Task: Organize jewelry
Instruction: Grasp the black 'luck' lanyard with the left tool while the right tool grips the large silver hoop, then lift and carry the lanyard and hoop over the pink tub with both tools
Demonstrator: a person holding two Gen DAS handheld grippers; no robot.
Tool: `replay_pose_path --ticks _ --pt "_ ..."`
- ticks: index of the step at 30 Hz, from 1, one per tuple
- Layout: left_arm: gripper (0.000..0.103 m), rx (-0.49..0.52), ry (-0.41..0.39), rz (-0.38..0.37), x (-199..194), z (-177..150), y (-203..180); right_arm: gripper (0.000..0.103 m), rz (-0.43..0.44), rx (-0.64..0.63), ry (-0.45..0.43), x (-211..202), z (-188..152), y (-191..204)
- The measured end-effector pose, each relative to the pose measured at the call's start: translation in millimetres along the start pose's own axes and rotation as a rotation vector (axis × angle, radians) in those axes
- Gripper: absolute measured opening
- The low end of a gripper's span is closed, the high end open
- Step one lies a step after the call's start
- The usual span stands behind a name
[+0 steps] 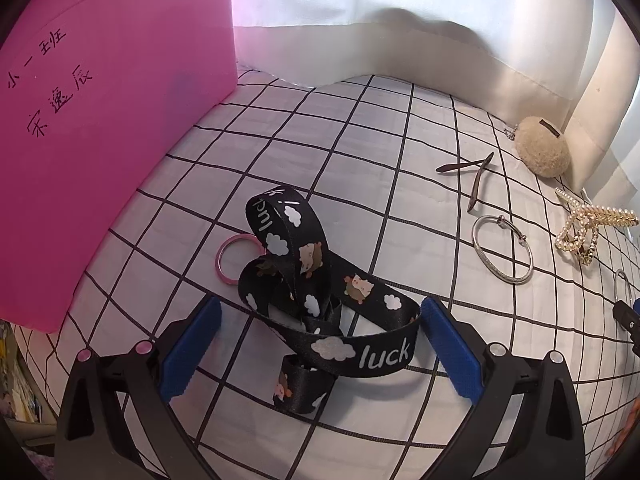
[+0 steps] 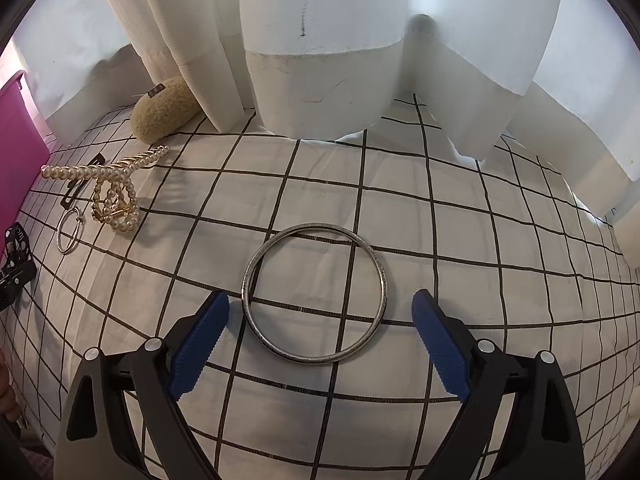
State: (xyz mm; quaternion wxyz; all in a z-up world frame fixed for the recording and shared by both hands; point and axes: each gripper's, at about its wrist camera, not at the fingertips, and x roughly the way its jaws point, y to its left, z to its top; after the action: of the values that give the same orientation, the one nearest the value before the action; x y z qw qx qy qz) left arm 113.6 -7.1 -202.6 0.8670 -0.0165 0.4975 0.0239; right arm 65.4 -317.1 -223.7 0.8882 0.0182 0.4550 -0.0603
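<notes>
From the left wrist camera, the left gripper (image 1: 320, 332) pointed down at a white cloth with a black grid (image 1: 400, 152), its blue pads spread wide. A black lanyard (image 1: 320, 300) printed with clouds, little animals and the word "luck" lay in a loose heap between the two pads; its right loop came close to the right pad, but the pads were not pressing it. A pink ring (image 1: 236, 258) sat just behind the lanyard on the left, partly covered by it. A pink box (image 1: 112, 140) with handwritten characters stood at the left edge. Farther right lay a dark hair clip (image 1: 472, 178), a thin silver bangle with a clasp (image 1: 502, 248), a pearl claw clip (image 1: 588, 226) and a beige fluffy pouch (image 1: 542, 146) against the white curtain (image 1: 400, 32).

From the right wrist camera, the right gripper (image 2: 320, 320) had its pads wide apart with nothing clamped. A plain silver bangle (image 2: 256, 256) lay flat on the grid cloth (image 2: 480, 240) between and just ahead of the pads, touching neither. At the left were the pearl claw clip (image 2: 108, 188), the clasp bangle (image 2: 70, 230), the fluffy pouch (image 2: 164, 112) and the edge of the pink box (image 2: 20, 140); the curtain (image 2: 320, 60) hung behind
</notes>
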Motion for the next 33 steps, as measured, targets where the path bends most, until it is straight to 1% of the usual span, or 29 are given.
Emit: replay_pose_path --ticks 4,7,11,14,16,17,18,19,20,22,23,24,25,27,33 --pt "0.098 -0.009 -0.004 0.002 2.1 2.8 -1.2 0.091 -0.004 0.005 -0.031 0.7 -0.7 0.0" --pt "0.098 -0.013 -0.018 0.005 2.0 2.0 -1.2 0.091 -0.009 0.013 -0.066 -3.1 -8.9 -1.9" --pt "0.097 -0.019 -0.016 0.007 0.7 1.4 -2.4 0.090 -0.006 0.013 -0.056 -5.5 -13.4 -0.9" --pt "0.091 -0.003 -0.027 0.000 -4.2 -2.4 -4.5 0.090 -0.005 0.009 -0.061 -5.5 -13.2 -0.6" --pt "0.086 0.013 -0.042 -0.009 -6.8 -4.8 -6.5 0.088 0.003 -0.002 -0.071 -7.8 -12.0 -2.6" --pt "0.085 0.018 -0.047 -0.013 -7.4 -5.3 -6.7 0.085 0.006 -0.006 -0.077 -8.6 -12.4 -1.7" --pt "0.083 0.021 -0.050 -0.018 -8.2 -5.7 -7.0 0.076 0.010 -0.012 -0.083 -10.8 -12.4 0.1" --pt "0.077 0.023 -0.054 -0.021 -9.0 -5.4 -7.6 0.071 0.007 -0.019 -0.086 -12.1 -13.4 2.0" --pt "0.073 0.027 -0.060 -0.024 -10.6 -5.7 -8.2 0.070 0.005 -0.017 -0.085 -11.8 -13.4 2.8" --pt "0.054 0.040 -0.070 -0.035 -13.6 -5.8 -10.8 0.070 0.007 -0.015 -0.086 -12.4 -14.9 3.9" --pt "0.048 0.046 -0.073 -0.038 -14.3 -4.8 -12.0 0.070 0.010 -0.015 -0.085 -12.4 -14.8 3.6" --pt "0.033 0.052 -0.075 -0.041 -15.5 -4.3 -12.8 0.070 0.013 -0.013 -0.084 -12.3 -14.7 4.4" --pt "0.025 0.059 -0.075 -0.048 -16.4 -4.3 -14.2 0.070 0.017 -0.012 -0.083 -12.2 -14.7 4.5" --pt "0.023 0.069 -0.075 -0.047 -16.4 -3.7 -16.0 0.070 0.023 -0.008 -0.085 -13.1 -15.5 0.4" --pt "0.022 0.059 -0.072 -0.062 -21.5 -8.0 -14.3 0.070 0.056 0.010 -0.084 -16.4 -18.0 -6.8"
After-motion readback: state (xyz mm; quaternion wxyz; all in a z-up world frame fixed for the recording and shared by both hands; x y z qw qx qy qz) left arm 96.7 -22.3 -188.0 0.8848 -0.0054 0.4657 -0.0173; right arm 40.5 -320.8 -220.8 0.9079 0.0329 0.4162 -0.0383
